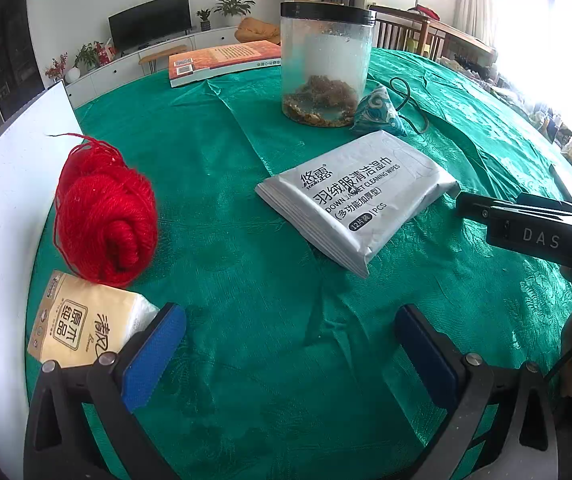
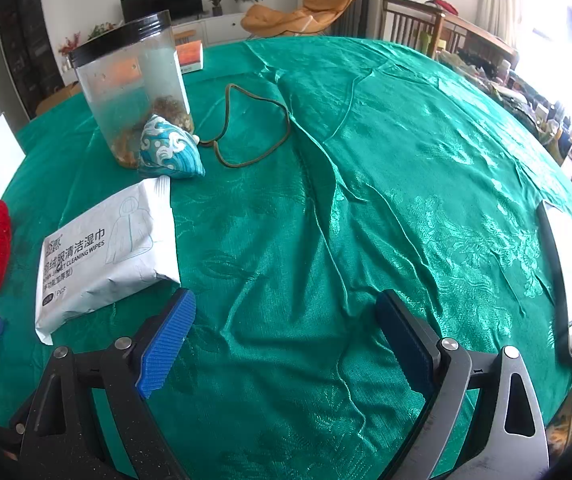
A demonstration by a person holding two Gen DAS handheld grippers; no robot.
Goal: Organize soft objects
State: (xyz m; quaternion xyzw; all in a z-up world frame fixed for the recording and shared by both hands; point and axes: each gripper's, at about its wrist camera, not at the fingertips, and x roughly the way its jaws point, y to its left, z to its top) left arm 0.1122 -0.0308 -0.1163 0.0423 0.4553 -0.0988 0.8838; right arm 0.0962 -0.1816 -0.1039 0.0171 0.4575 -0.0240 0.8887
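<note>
the left gripper (image 1: 290, 356) and right gripper (image 2: 286, 340) both hover wide open and hold nothing, ready to pick. the fuzzy red ball of yarn (image 1: 103, 216) and the soft tissue pack (image 1: 85, 320) sit close together on the green cloth (image 1: 269, 320), maybe the tidy spot. the flat white wipes pack (image 1: 360, 200) lies apart in the middle.

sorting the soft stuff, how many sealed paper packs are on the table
2: the wipes pack lies mid-table before the jar; the tissue pack sits at the near left edge beside the red yarn. Others may be out of view.
</note>
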